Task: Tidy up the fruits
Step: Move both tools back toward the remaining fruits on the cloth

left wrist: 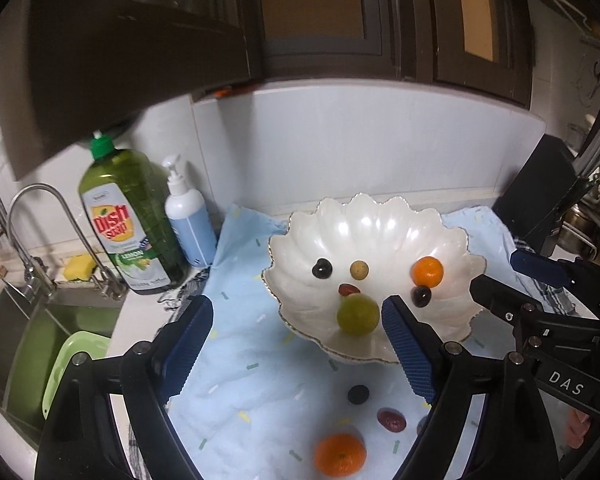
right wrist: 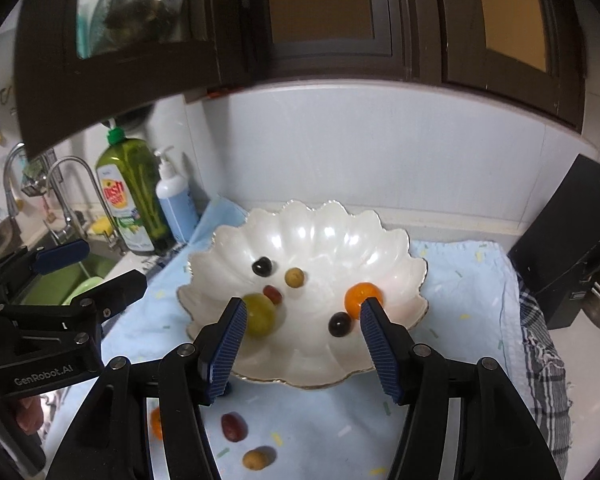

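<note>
Both claws hang empty above the desk with jaws parted, pointing down at a white scalloped shell-shaped bowl (left wrist: 374, 220) with a thin gold rim. Left claw (left wrist: 298, 346) has its blue ribbed pads spread wide; right claw (right wrist: 302, 344) stands open more narrowly, nothing between its pads.

Inside the bowl lie a round green fruit (left wrist: 358, 315), a small orange citrus (left wrist: 427, 271), two dark grapes (left wrist: 322, 269), a red grape (left wrist: 349, 290) and a tan round fruit (left wrist: 359, 269).

On the pale blue cloth (left wrist: 244, 384) in front of the bowl rest a second orange citrus (left wrist: 340, 460), a dark grape (left wrist: 358, 394), a reddish-purple grape (left wrist: 391, 419) and a tan fruit (right wrist: 255, 459).

A green dish-soap bottle (left wrist: 134, 220) and a blue pump bottle (left wrist: 190, 220) stand at far left beside a steel sink (left wrist: 40, 320).
</note>
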The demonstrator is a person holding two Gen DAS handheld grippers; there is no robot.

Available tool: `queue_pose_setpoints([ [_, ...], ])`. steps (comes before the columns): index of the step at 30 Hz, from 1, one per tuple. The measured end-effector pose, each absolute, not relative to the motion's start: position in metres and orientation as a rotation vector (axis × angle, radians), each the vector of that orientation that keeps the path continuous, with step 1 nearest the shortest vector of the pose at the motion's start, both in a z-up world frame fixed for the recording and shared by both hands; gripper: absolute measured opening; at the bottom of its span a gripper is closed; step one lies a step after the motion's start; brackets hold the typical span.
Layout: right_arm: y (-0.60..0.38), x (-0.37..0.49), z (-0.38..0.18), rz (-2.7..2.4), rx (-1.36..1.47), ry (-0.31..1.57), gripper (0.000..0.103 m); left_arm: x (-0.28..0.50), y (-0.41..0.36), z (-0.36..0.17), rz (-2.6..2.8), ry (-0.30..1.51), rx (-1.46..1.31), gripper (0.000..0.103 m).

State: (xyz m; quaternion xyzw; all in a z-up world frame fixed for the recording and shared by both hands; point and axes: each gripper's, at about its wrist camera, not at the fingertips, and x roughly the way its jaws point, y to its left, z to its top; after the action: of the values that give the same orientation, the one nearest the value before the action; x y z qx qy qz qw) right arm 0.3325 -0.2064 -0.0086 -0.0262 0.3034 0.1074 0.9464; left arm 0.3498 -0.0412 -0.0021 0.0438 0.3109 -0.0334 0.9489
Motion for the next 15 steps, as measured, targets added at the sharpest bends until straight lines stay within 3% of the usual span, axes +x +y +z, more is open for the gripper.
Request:
queue_pose_setpoints([
  [15,-0.194,0.279,0.002,0.255,-0.091,0.54,0.06,0.295,-0.033,0.008,-0.064,0.572,0.099,0.089],
])
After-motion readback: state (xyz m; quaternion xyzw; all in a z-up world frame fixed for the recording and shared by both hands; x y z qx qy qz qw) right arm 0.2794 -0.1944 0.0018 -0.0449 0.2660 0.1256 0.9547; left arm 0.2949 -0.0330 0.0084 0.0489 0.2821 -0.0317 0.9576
